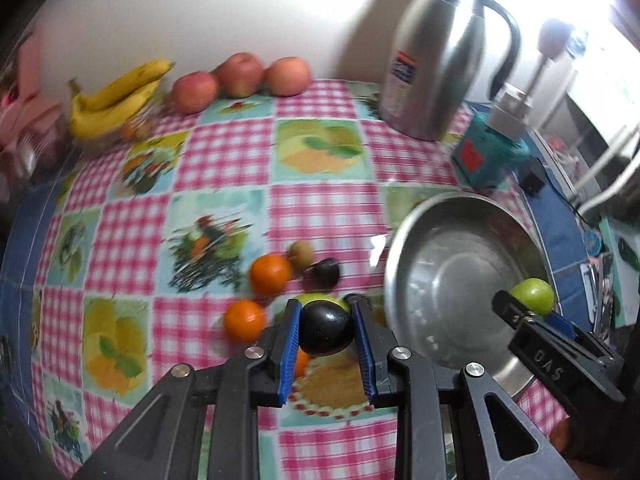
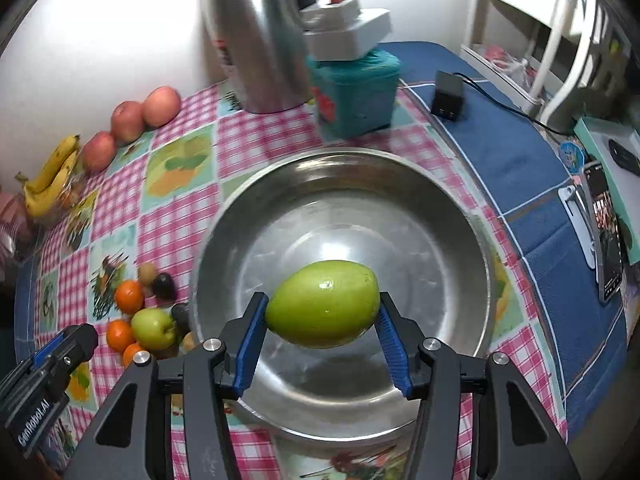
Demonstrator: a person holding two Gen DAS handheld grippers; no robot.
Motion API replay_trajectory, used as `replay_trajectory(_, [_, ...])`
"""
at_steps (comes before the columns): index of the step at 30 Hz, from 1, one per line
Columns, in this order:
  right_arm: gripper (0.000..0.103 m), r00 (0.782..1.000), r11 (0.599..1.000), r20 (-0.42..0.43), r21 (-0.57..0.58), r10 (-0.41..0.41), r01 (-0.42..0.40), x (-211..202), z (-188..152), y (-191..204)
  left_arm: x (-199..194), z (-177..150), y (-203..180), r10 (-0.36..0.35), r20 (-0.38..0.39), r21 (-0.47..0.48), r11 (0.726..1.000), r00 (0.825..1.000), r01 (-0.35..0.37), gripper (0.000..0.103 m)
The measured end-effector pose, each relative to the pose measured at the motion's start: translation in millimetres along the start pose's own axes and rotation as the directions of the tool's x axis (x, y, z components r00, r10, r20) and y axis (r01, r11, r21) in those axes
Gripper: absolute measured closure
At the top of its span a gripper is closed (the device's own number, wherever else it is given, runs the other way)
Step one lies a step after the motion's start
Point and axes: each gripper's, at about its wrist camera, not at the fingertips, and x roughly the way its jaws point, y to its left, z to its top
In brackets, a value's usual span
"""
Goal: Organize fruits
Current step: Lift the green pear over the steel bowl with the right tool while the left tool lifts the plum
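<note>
My left gripper (image 1: pixel 326 320) is shut on a dark plum (image 1: pixel 327 330), held just above a cluster of small fruit: two oranges (image 1: pixel 270 273), a green apple (image 1: pixel 320 300), a brown kiwi (image 1: pixel 301 252) and another dark plum (image 1: pixel 326 273). My right gripper (image 2: pixel 322 304) is shut on a green mango (image 2: pixel 323 304) and holds it over the steel bowl (image 2: pixel 460 240), which has no fruit inside. The bowl also shows in the left wrist view (image 1: pixel 404 236), with the right gripper (image 1: pixel 516 304) and mango (image 1: pixel 534 294) above its right side.
Three red apples (image 1: pixel 240 74) and a banana bunch (image 1: pixel 116 98) lie along the far wall. A steel thermos jug (image 1: pixel 436 52) and a teal box (image 1: pixel 486 156) stand behind the bowl. A black charger (image 2: pixel 448 96) and a phone (image 2: pixel 606 236) lie on the blue cloth at right.
</note>
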Motion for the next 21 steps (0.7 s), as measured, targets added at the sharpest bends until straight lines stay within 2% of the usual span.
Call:
replay_trajectory(10, [0.048, 1.0, 0.998, -0.028, 0.059, -0.008, 0.01, 8.7, 8.8, -20.7, 25.8, 12.3, -62.5, 0.001, 0.021, 0.13, 0.991, 1.0, -0.004, 0.075])
replay_trajectory(21, [0.048, 0.999, 0.992, -0.04, 0.12, -0.033, 0.038, 11.7, 21.1, -43.5, 42.3, 4.1, -84.4, 0.014, 0.049, 0.208, 0.978, 0.999, -0.024, 0.075])
